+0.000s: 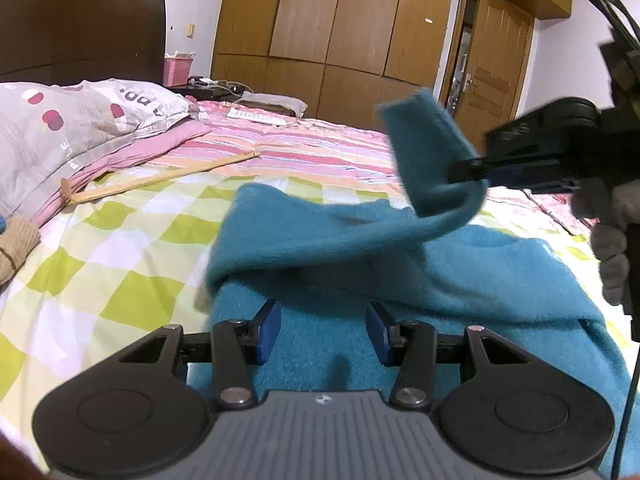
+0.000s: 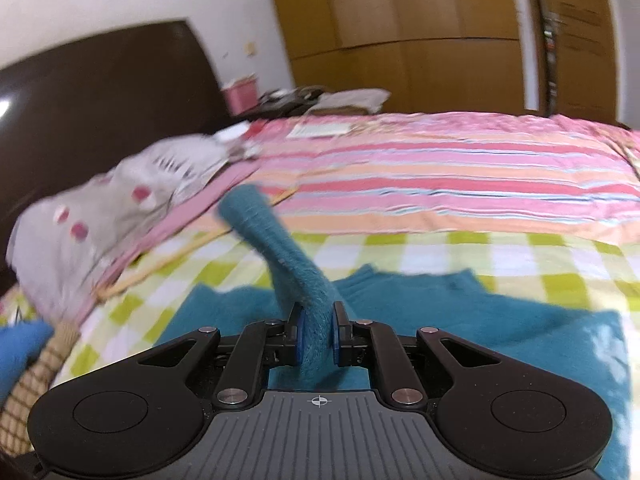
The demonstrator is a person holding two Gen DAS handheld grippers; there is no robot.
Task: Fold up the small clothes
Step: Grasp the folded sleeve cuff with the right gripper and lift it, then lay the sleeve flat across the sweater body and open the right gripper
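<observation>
A teal fuzzy sweater [image 1: 460,280] lies spread on the bed's checked cover [image 1: 120,240]. One sleeve [image 1: 424,152] is lifted off it and curls up to the right. My right gripper [image 1: 466,170], held by a gloved hand [image 1: 612,248], is shut on that sleeve. In the right wrist view the sleeve [image 2: 272,240] rises from between the blue pads [image 2: 299,332] of the right gripper [image 2: 318,322], above the sweater body [image 2: 520,320]. My left gripper [image 1: 322,314] is open just over the sweater's near part, with nothing pinched between its pads.
A grey spotted pillow [image 1: 60,128] and a thin wooden stick [image 1: 160,178] lie at the left. A beige knitted item [image 1: 16,252] sits at the far left edge. A pink striped quilt [image 1: 300,140] covers the far half of the bed. Wooden wardrobes [image 1: 340,20] stand behind.
</observation>
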